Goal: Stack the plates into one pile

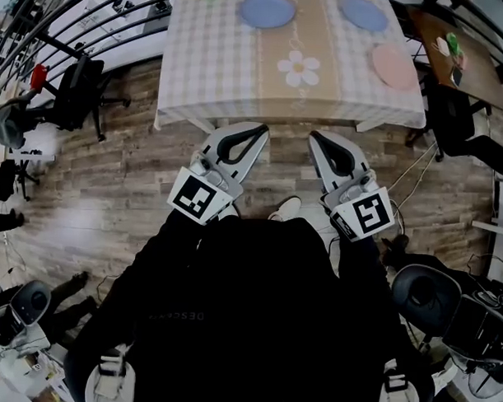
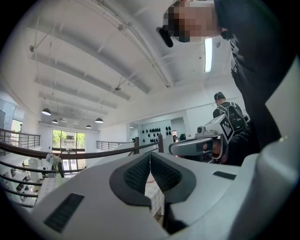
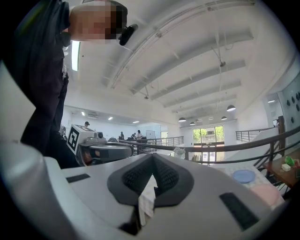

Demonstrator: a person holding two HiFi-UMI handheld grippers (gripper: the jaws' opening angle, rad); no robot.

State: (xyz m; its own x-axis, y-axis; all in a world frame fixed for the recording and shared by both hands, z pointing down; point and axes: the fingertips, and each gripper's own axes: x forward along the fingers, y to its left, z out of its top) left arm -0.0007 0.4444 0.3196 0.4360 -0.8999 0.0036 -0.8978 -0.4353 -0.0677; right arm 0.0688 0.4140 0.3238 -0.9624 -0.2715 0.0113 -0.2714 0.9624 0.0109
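Worktop (image 1: 207, 63) at 12 o'clock: grey check cloth, tan runner down the middle, white daisy print (image 1: 298, 70). Wood-plank floor (image 1: 112, 175) all round. Black office chair (image 1: 80, 99) at 10, black railing (image 1: 68, 25) behind it at 11, small red item (image 1: 38, 76) just beside the chair. Brown side table (image 1: 474, 76) at 2 with small green and white bits (image 1: 451, 48) on it; can't tell what. Loose cables (image 1: 413, 181) on the floor at 3. Second black chair (image 1: 425, 297) at 4. Left gripper view: pendant lamps (image 2: 46, 112) at 9, bright window (image 2: 68, 139) below them, person (image 2: 228, 112) in a cap at 3. Right gripper view: ceiling beams (image 3: 197, 51) at 12.
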